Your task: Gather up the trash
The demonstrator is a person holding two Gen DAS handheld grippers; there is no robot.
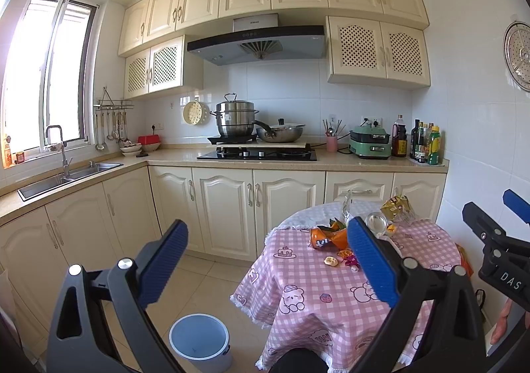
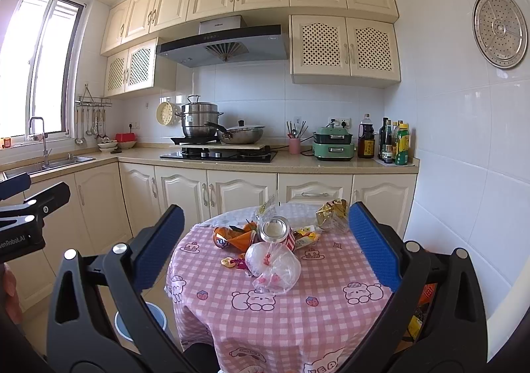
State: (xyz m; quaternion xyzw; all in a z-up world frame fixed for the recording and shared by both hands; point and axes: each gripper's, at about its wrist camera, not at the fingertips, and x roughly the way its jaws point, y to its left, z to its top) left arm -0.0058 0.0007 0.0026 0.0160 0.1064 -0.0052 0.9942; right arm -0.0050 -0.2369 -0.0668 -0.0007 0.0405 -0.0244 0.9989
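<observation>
A round table with a pink checked cloth (image 2: 281,323) holds the trash: a crushed orange can (image 2: 232,237), a red-and-white can (image 2: 276,230) lying on its side, a crumpled clear plastic bag (image 2: 273,268), small candy wrappers (image 2: 232,263), a yellow snack packet (image 2: 308,235) and a gold foil wrapper (image 2: 333,212). The orange can (image 1: 328,238) and gold wrapper (image 1: 397,207) also show in the left wrist view. My left gripper (image 1: 268,260) is open and empty, held left of the table. My right gripper (image 2: 265,247) is open and empty, facing the trash from in front.
A light blue bin (image 1: 200,341) stands on the floor left of the table; its rim shows in the right wrist view (image 2: 155,313). Kitchen cabinets (image 2: 215,194), a stove (image 2: 218,154) and a sink (image 1: 66,175) lie behind. A white tiled wall (image 2: 463,190) is on the right.
</observation>
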